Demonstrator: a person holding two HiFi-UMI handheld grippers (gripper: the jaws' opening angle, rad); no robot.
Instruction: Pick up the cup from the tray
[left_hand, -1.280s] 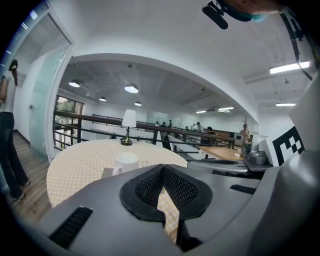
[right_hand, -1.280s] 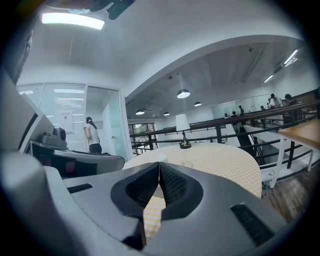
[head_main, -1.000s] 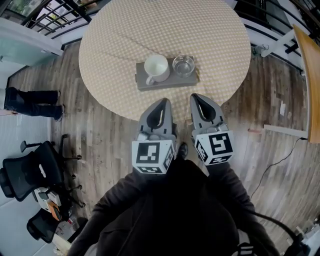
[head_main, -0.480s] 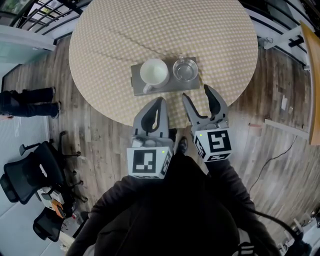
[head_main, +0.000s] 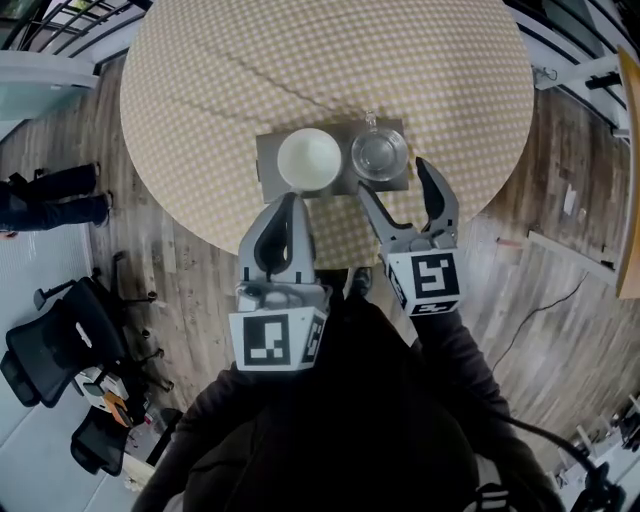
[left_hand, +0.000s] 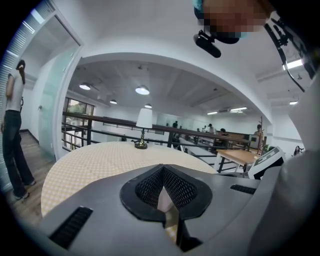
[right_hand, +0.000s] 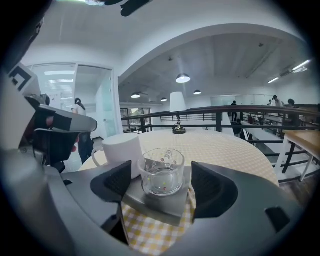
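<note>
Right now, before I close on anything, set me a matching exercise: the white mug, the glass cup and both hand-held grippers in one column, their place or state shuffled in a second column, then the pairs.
1. white mug
2. glass cup
3. left hand-held gripper
4. right hand-held gripper

A. jaws apart
B. on the right half of the tray
C. jaws together
D. on the tray's left half

Pairs: 1-D, 2-B, 3-C, 4-A.

The right hand-held gripper's jaws have just been opening. The glass cup stands in line with their gap, ungripped.

Round checked table (head_main: 300, 60), black office chair (head_main: 60, 350), wooden floor (head_main: 560, 280), small lamp (left_hand: 144, 125)
</note>
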